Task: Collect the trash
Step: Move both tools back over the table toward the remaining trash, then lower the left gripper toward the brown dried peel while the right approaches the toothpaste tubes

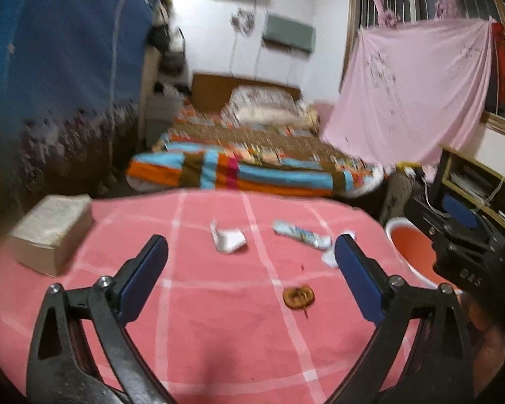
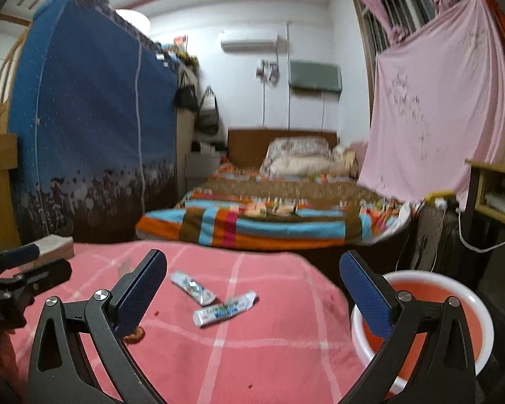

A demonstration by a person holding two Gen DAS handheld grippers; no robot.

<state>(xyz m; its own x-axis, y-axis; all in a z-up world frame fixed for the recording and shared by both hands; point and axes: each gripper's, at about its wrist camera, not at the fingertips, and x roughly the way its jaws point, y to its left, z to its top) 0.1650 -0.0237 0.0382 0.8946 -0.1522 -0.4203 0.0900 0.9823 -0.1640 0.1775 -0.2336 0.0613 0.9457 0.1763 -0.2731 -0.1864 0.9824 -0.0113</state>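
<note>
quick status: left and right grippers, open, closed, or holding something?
Left gripper: open, nothing between its fingers.
Right gripper: open, nothing held.

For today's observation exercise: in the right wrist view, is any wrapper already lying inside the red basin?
No. The red basin shows only its bare inside, while both wrappers lie on the pink cloth.

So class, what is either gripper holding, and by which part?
Nothing: left gripper and right gripper are both open and empty above the pink checked cloth.
</note>
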